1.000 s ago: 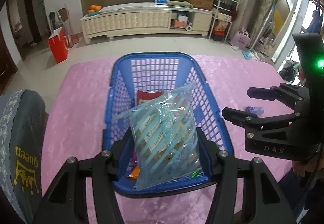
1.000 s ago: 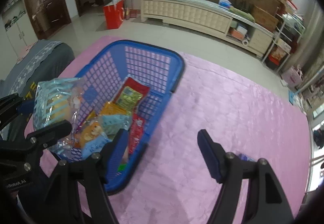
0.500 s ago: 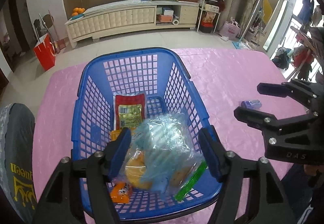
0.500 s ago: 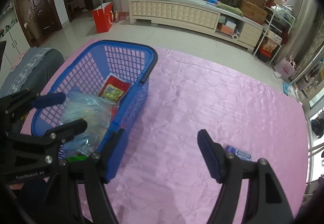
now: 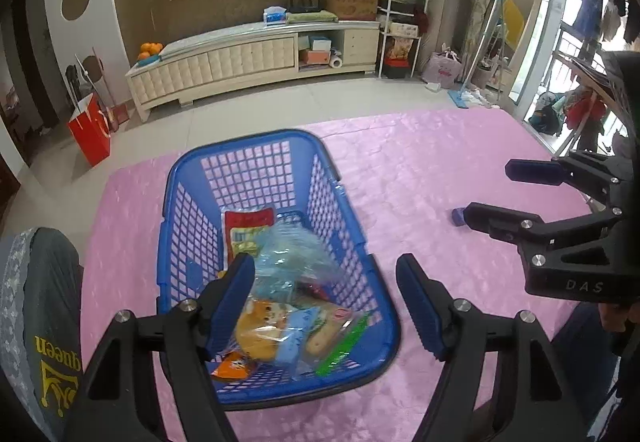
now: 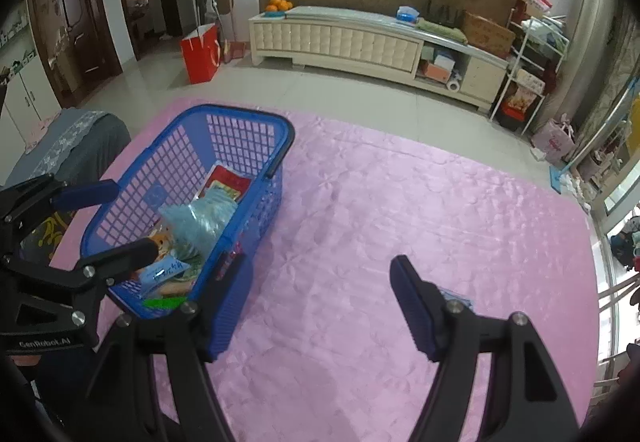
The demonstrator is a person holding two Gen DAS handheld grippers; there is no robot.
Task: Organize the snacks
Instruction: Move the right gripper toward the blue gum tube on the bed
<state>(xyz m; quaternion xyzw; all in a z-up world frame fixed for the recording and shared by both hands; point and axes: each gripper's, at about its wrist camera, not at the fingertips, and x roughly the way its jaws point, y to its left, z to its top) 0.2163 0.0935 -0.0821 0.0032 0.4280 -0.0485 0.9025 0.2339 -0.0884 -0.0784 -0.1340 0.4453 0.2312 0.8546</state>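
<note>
Pink tablecloth point(image 6: 400, 210) bearing a blue basket point(image 5: 340, 202) that contains the clear snack bag point(image 5: 288, 262) and a red packet point(image 5: 246, 226). Left gripper point(image 5: 324, 306), spread wide, empty, above the basket; right gripper point(image 6: 320, 302), likewise wide, beside a small blue packet point(image 6: 456, 296).

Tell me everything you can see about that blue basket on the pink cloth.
The blue basket looks like plastic: rectangular, with lattice walls, a solid rim and a dark handle folded down along the rim. It stands upright on the pink tablecloth, near its left edge. Inside lie snack packets, among them a red packet at the far end and a clear blue-striped bag on top. The open left gripper hangs above its near end, holding nothing.
</note>
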